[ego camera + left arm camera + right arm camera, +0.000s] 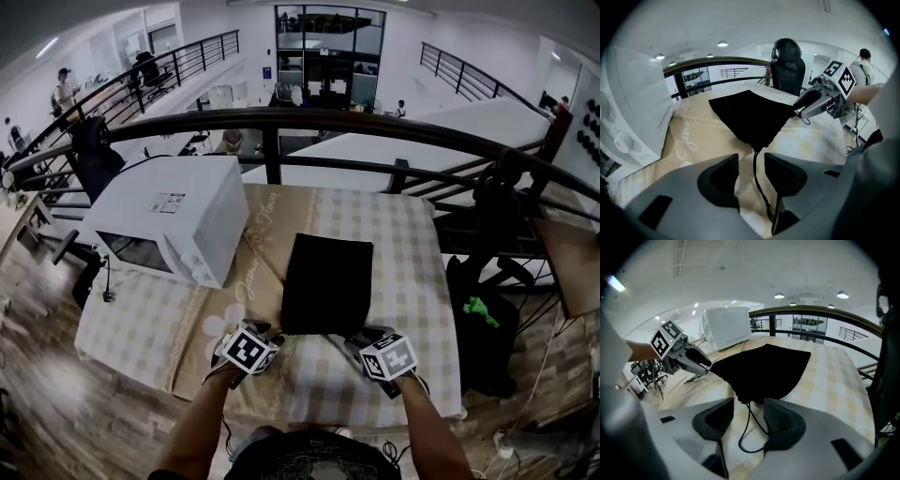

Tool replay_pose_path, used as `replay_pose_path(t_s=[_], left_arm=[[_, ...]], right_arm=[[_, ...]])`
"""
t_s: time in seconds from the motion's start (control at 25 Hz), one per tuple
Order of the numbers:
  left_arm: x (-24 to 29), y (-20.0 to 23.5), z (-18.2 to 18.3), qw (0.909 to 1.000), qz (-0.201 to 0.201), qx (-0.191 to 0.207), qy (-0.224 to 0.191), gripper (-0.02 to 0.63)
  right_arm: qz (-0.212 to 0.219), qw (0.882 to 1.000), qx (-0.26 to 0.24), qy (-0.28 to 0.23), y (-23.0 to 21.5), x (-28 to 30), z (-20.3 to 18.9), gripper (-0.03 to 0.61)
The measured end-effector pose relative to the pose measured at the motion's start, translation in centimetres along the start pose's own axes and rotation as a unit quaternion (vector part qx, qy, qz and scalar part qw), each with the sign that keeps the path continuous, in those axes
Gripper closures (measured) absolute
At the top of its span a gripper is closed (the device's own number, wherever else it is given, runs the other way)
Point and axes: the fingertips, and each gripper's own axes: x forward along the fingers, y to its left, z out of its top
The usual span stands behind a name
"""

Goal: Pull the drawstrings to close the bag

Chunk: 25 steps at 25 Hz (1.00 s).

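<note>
L gripper [273,335] jaws apart, moderate gap, nothing clamped. In the left gripper view its jaws [751,171] straddle the L drawstring [757,182]; the cord runs down btwn them, closer to the right-hand jaw, pads not pressing on it. R gripper [352,340] also wide open; in the right gripper view [749,416] the R drawstring [743,431] hangs from the bag corner and loops on the cloth btwn the jaws, not pinched.

Pose: both forearms reach fwd from bottom of head view, roughly parallel, grippers tilted down at the table, marker cubes up. L tips sit at the bag's near-left corner, R tips at near-right corner. Each gripper shows in the other's view: R gripper [802,106] nose just at the bag edge, L gripper [706,365] same on the opposite side.

Black bag [328,281] lies flat, mid-table on checked tablecloth [398,239], mouth end toward the person, cords trailing off both near corners. White microwave [169,220] sits far-left on the table, apart from the bag. Dark railing [281,120] runs behind the table.
</note>
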Motion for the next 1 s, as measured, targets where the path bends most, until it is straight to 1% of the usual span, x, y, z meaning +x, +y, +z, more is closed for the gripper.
replay_pose_path(t_s=[0.2, 0.52, 0.76, 0.92, 1.0], left_arm=[[0.4, -0.2, 0.1, 0.9999, -0.01, 0.002, 0.011, 0.43], [1.3, -1.3, -0.7, 0.9981, -0.035, 0.013, 0.048, 0.43], [1.4, -1.3, -1.0, 0.9979, -0.041, 0.006, 0.05, 0.431], [1.5, -1.3, -0.9, 0.9979, -0.042, 0.001, 0.05, 0.434], [1.5, -1.1, -0.8, 0.9981, -0.04, -0.003, 0.047, 0.443]], right_arm=[[0.003, 1.0, 0.002, 0.011, -0.3, 0.4, -0.7, 0.379], [0.014, 1.0, 0.004, 0.019, -0.2, 0.7, -1.3, 0.388], [0.022, 0.999, 0.002, 0.029, 0.3, 1.0, -2.0, 0.401], [0.014, 0.999, -0.007, 0.034, 0.3, 1.3, -2.3, 0.454], [0.014, 0.999, -0.008, 0.035, 0.3, 1.4, -2.2, 0.463]])
